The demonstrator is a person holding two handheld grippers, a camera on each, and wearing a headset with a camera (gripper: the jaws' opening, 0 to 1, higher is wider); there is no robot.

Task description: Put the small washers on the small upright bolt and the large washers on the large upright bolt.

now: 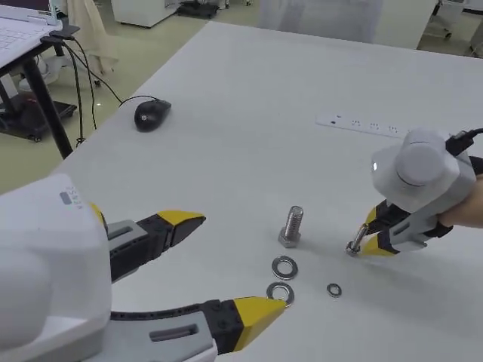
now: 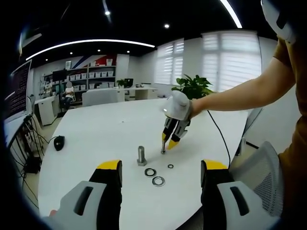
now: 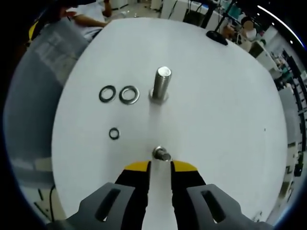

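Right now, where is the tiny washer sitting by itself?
In the head view the small washer lies on the table, right of the two large washers, nearer the person than the small bolt at the right claw.

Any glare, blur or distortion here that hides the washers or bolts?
Head view: soft even light, faint shadows, large bolt and washers sharp, left claw large in the foreground. Left gripper view: heavy fisheye bend, bright ceiling strips, washers tiny. Right gripper view: table rim curves, small bolt crisp at the right claw.
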